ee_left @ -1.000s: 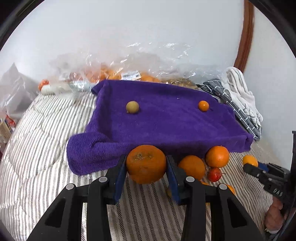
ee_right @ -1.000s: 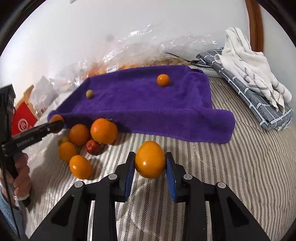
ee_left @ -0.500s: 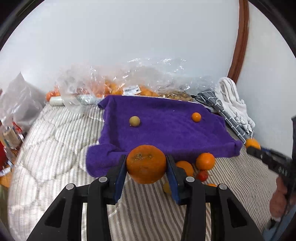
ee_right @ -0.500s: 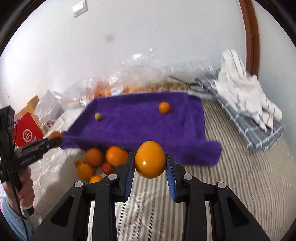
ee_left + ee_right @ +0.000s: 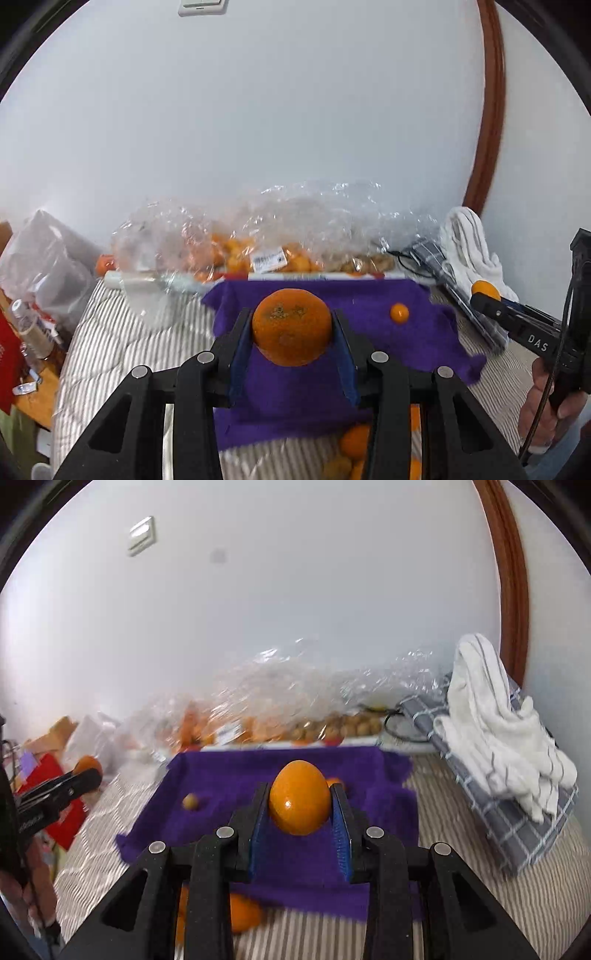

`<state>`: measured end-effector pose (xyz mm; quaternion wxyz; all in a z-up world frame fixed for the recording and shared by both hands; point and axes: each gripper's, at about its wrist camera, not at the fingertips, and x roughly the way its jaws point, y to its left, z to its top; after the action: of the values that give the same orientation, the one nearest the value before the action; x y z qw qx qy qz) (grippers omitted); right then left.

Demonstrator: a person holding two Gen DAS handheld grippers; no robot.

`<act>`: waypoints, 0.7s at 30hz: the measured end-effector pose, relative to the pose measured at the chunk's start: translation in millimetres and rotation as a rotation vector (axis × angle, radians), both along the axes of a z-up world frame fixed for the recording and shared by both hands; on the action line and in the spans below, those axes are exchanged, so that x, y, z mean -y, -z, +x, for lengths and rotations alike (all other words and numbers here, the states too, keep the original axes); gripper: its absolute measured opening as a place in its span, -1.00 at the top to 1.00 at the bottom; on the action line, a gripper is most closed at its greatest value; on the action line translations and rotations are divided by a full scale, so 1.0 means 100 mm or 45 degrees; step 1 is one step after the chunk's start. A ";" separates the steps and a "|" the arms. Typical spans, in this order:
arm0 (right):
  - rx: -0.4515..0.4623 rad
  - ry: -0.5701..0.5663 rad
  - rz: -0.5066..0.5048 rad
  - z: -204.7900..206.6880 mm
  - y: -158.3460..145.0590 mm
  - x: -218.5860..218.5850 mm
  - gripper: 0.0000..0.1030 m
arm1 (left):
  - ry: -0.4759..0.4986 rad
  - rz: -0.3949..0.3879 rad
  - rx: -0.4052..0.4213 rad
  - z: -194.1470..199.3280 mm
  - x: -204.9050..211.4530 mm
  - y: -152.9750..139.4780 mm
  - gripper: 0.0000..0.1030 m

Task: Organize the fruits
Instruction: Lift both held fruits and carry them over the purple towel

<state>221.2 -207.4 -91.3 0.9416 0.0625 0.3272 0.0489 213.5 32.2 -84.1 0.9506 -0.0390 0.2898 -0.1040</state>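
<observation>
My left gripper (image 5: 291, 332) is shut on a rough orange mandarin (image 5: 291, 326), held in the air above the purple towel (image 5: 369, 369). My right gripper (image 5: 300, 806) is shut on a smooth orange fruit (image 5: 299, 801), also held above the purple towel (image 5: 229, 775). A small orange fruit (image 5: 399, 313) and a small yellow-green fruit (image 5: 191, 801) lie on the towel. Loose oranges (image 5: 352, 441) lie on the bed in front of the towel; one shows in the right wrist view (image 5: 242, 912). The right gripper shows in the left view (image 5: 484, 295), the left gripper in the right view (image 5: 86, 771).
The striped bed cover (image 5: 122, 350) carries everything. Clear plastic bags of fruit (image 5: 236, 254) stand by the wall behind the towel. A checked cloth with a white towel (image 5: 495, 716) lies at the right. Bottles and red packaging (image 5: 29, 332) are at the left.
Both grippers have lifted and tilted up with their fruits, now hanging over the purple towel. The loose oranges have dropped to the bottom of both views.
</observation>
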 end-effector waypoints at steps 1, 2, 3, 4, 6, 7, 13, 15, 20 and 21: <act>0.000 0.006 -0.005 0.09 0.02 -0.01 0.38 | -0.005 -0.005 0.010 0.05 0.03 0.03 0.24; 0.002 0.001 -0.001 0.14 0.05 -0.01 0.38 | -0.009 -0.006 0.017 0.10 0.05 0.07 0.24; 0.000 -0.006 0.006 0.19 0.09 -0.01 0.38 | -0.015 -0.009 0.020 0.16 0.07 0.14 0.24; -0.005 -0.009 0.014 0.23 0.14 -0.02 0.38 | -0.019 -0.019 0.019 0.19 0.08 0.21 0.24; -0.022 -0.017 0.036 0.27 0.27 -0.02 0.38 | -0.030 -0.029 0.009 0.24 0.08 0.34 0.24; -0.030 -0.025 0.043 0.29 0.32 -0.02 0.38 | -0.040 -0.010 -0.008 0.26 0.08 0.42 0.24; -0.095 -0.049 -0.033 0.37 0.56 -0.03 0.38 | -0.048 -0.072 -0.067 0.37 -0.01 0.68 0.24; -0.102 -0.036 -0.033 0.38 0.59 0.02 0.38 | -0.053 -0.050 -0.092 0.40 0.01 0.75 0.24; -0.152 -0.006 -0.025 0.45 0.74 0.12 0.38 | -0.063 0.023 -0.092 0.42 0.05 0.84 0.24; -0.162 -0.002 -0.029 0.46 0.76 0.13 0.38 | -0.069 0.032 -0.100 0.43 0.06 0.86 0.24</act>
<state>266.9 -220.3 -167.5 0.9195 0.0547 0.3871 0.0418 256.9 26.3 -170.1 0.9414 -0.0388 0.3270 -0.0727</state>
